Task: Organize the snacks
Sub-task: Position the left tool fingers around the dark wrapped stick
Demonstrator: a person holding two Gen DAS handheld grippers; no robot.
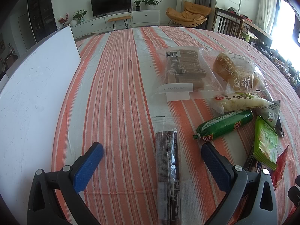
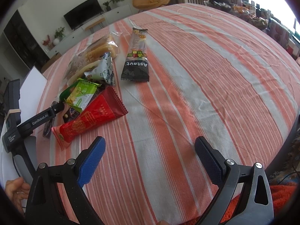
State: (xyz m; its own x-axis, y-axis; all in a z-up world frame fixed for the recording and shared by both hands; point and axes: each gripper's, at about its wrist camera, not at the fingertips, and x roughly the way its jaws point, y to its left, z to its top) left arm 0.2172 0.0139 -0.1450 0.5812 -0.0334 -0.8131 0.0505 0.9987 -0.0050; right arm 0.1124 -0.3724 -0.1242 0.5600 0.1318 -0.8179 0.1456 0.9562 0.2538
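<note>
My left gripper (image 1: 152,151) is open, its blue pads on either side of a long dark snack bar in clear wrap (image 1: 167,170) lying on the striped cloth. Beyond it lie a clear bag of brown biscuits (image 1: 182,69), a bagged bread loaf (image 1: 234,71), a white rice snack (image 1: 241,102), a green sausage (image 1: 225,124) and a light green packet (image 1: 265,143). My right gripper (image 2: 150,148) is open and empty above bare cloth. In the right wrist view a red packet (image 2: 91,116), the light green packet (image 2: 80,94) and a black Astavt bar (image 2: 136,56) lie ahead.
A white board (image 1: 35,86) lies along the table's left side. The left gripper's body (image 2: 33,123) shows at the left of the right wrist view, beside the snack pile. The striped tablecloth (image 2: 206,65) spreads out to the right. Chairs, a TV and cabinets stand beyond the table.
</note>
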